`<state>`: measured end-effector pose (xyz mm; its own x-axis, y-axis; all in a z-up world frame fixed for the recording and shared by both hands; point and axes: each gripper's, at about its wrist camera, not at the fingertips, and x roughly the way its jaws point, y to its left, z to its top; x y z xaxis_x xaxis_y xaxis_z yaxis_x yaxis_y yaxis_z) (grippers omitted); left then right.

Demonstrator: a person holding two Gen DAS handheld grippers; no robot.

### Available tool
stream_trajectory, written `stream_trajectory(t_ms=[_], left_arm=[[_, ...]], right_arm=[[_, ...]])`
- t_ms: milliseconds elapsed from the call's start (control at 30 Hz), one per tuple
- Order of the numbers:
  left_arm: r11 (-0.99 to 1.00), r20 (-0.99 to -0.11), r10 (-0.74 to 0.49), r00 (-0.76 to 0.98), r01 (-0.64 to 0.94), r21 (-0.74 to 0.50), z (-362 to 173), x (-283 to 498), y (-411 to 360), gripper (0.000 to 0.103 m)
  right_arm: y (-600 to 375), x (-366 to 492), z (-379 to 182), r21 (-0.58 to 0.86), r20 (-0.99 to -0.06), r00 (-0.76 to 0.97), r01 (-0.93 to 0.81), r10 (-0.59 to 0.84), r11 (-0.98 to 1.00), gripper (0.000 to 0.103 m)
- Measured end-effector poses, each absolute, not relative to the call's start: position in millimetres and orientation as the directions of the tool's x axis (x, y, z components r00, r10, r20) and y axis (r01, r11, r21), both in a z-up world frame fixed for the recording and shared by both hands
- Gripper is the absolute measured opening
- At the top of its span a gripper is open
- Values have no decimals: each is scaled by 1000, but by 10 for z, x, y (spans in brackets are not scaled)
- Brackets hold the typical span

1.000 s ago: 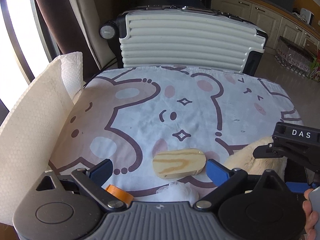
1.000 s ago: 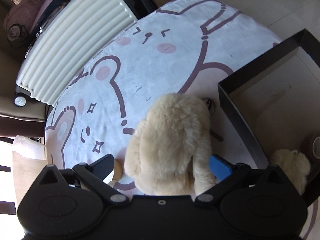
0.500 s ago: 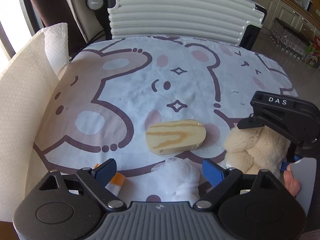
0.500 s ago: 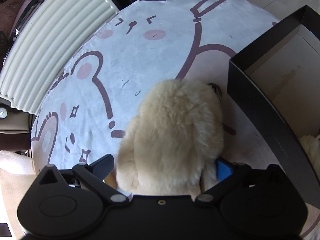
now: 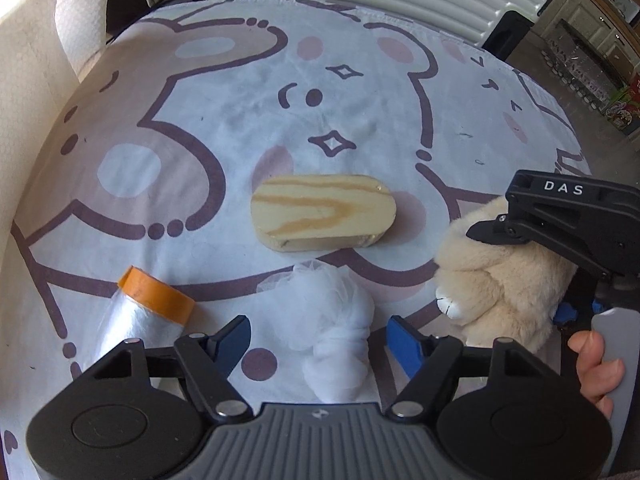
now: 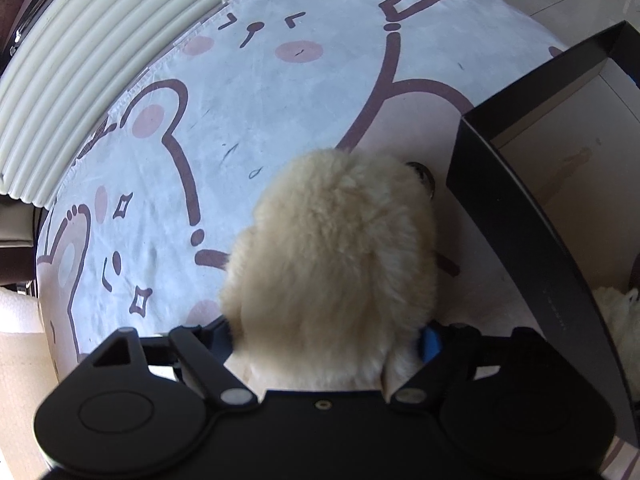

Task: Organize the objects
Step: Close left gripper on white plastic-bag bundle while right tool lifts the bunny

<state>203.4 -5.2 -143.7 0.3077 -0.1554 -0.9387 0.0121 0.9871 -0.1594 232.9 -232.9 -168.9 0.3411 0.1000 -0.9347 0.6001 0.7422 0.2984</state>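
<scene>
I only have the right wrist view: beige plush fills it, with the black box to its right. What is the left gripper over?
Observer: The left gripper is over a white mesh bundle. The bundle sits between its closing jaws, and neither pad touches it yet.
Operator: Anything else loose nearby?
Observer: A wooden block lies flat just beyond the bundle.
Operator: And further left?
Observer: A roll with an orange rim lies on its side, left of the gripper's left finger.
</scene>
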Motion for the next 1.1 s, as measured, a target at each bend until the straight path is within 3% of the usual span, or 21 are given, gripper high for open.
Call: stream_trajectory(t_ms=[167,367,433,500,767,1100], left_arm=[[985,-944,-150,294,-39,-169,-1501,2046,-56,64],[987,-951,-123,285,-67,-147,-1553,2045,-84,56],[987,-950,-120,288,-71,-146,-1550,2043,-100,50],[984,-948,-133,290,-77,-161,-1538,2037,-106,34],[979,-941,-156,301,-81,-188,-1456,2015,-182,31],[976,-907,-162,388,-71,-204,-1107,1906,-235,31]], right_arm=[[-2361,2300,-1661,306,-937,321,565,138,766,63],[-2343,2257,-1618,323,-930,312,444,193,836,51],[-2311,2243,-1605,311,-931,308,380,198,871,49],[-2289,2258,-1599,298,-931,305,326,199,897,48],[-2218,2162,-1491,260,-934,292,161,205,952,42],[-2292,2004,-1271,232,-920,348,110,181,966,39]])
